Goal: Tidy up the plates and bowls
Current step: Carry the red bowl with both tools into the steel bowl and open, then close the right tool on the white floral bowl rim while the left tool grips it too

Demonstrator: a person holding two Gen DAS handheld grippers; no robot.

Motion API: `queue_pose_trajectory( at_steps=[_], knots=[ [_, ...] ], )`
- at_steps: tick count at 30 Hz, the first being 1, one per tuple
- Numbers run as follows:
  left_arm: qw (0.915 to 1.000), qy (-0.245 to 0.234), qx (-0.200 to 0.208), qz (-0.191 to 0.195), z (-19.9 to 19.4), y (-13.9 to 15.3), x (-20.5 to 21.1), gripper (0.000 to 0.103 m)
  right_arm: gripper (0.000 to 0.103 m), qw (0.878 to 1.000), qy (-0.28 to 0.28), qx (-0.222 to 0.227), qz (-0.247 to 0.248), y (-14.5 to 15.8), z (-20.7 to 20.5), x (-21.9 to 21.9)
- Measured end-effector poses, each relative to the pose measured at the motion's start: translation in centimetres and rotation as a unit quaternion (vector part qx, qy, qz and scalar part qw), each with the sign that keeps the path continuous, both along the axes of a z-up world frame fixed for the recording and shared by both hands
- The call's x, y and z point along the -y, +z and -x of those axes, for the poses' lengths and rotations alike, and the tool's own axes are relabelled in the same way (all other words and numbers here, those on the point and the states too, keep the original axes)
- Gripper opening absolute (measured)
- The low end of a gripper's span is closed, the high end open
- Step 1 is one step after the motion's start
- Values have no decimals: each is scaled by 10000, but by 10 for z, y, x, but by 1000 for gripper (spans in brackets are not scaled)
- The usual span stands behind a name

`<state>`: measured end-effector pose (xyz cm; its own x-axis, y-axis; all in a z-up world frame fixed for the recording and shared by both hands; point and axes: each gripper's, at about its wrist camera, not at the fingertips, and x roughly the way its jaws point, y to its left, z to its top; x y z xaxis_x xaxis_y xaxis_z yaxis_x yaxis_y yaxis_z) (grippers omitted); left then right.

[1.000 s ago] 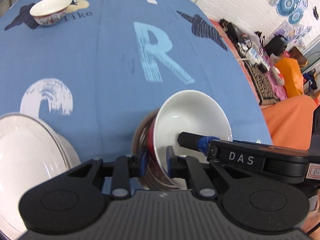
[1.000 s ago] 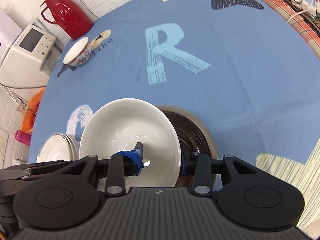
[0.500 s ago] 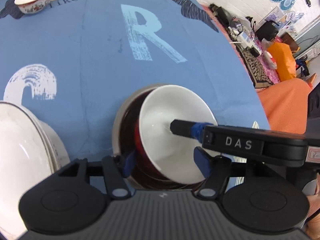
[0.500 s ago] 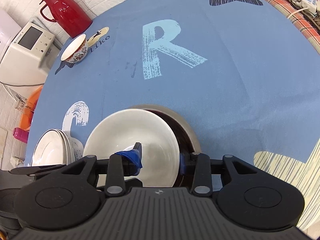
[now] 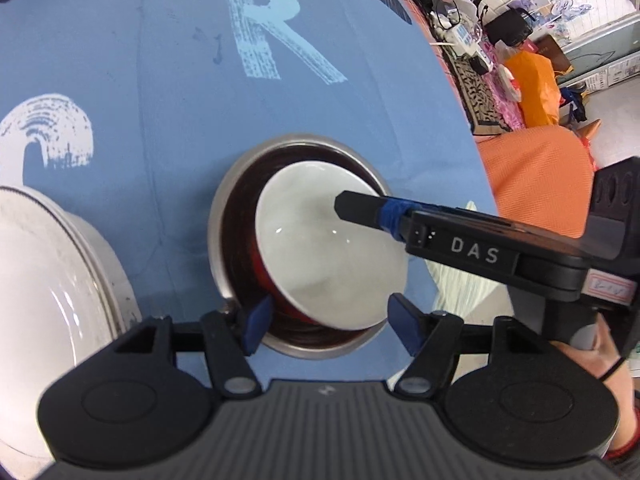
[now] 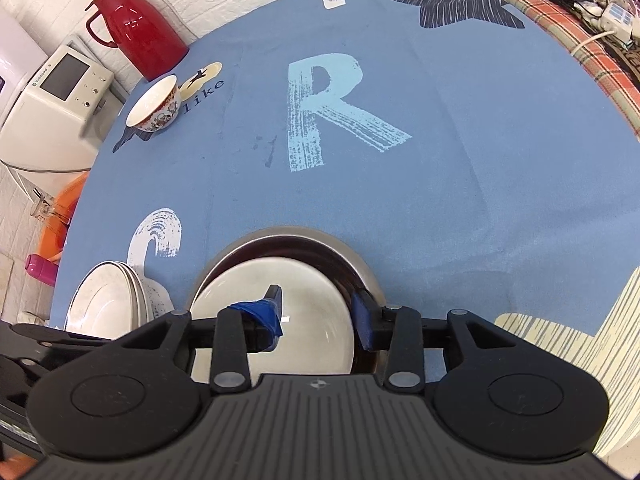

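**White bowl going into the metal bowl**

We see the white bowl (image 5: 332,248), red on the outside, sitting tilted inside the dark-lined metal bowl (image 5: 218,216) at the lower centre of both frames, on the blue counter (image 6: 460,160). Our right gripper (image 6: 316,316) is clamped on its rim, one finger inside and one outside. Our left gripper (image 5: 328,324) is spread wide just in front of both bowls, holding nothing.

We judge the white bowl to be glazed ceramic: stiff, smooth, slippery and liable to chip against the metal. The rim is the sensible place to take hold, and the release should be gentle so it settles flat.

A stack of white plates (image 6: 108,304) sits at lower left, and a flowered bowl (image 6: 154,106) stands apart at upper left near the red jug (image 6: 136,28).
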<state>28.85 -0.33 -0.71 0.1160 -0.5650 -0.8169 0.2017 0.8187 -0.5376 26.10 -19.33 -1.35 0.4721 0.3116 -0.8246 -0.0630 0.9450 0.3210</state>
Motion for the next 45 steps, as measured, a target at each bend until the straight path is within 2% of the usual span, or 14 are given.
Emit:
queue_pose_trajectory(
  at_steps=[6,8,12,16,24,28,31,34,39,41,45],
  knots=[
    [9987,84,419,-287,6,21,-15,71,23,9999,-56,144,-63,14,0,0],
    [9974,103,671,-252,9,31,-21,79,24,9997,-85,225,-44,21,-1,-2],
    [9893,343,1313,-542,10,52,-39,78,24,9997,-17,254,41,31,-11,-11],
    [9794,807,1639,-865,-4,61,-84,79,25,9999,33,156,60,33,-36,-25],
    [9551,1972,1604,-1525,-80,62,-209,79,28,9986,492,81,157,42,-128,-97],
    [9462,2444,1592,-1401,-130,64,-259,80,29,9967,793,163,-15,45,-184,-145],
    [9431,2800,1427,-1082,-169,57,-283,81,30,9958,847,155,-298,41,-225,-175],
    [9449,2948,1157,-828,-205,42,-291,80,30,9954,928,101,-233,32,-260,-204],
    [9446,2946,1058,-985,-248,14,-279,80,32,9952,983,-16,35,10,-300,-235],
    [9469,2896,974,-1002,-262,3,-275,80,32,9946,995,-68,271,0,-310,-242],
    [9509,2747,940,-1069,-278,-13,-264,80,32,9934,1094,-60,341,-12,-323,-250]
  ],
)
